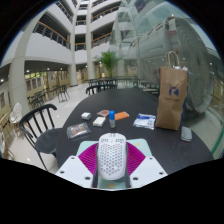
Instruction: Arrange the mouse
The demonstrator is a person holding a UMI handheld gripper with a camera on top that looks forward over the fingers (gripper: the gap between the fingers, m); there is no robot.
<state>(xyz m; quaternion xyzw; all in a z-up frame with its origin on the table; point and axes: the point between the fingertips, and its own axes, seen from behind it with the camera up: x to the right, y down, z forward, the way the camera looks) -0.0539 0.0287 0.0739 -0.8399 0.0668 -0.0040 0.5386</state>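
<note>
A white mouse (112,155) with a perforated honeycomb shell sits between the two fingers of my gripper (112,160). Both magenta pads (88,158) press on its sides, so the gripper is shut on it. The mouse is held above the near part of a round dark table (150,145).
On the table beyond the mouse lie a clear plastic bag (77,130), a small white box (100,122), an orange item (121,116) and a blue-white packet (145,122). A brown paper bag (172,98) stands at the right. A black chair (40,122) stands at the left.
</note>
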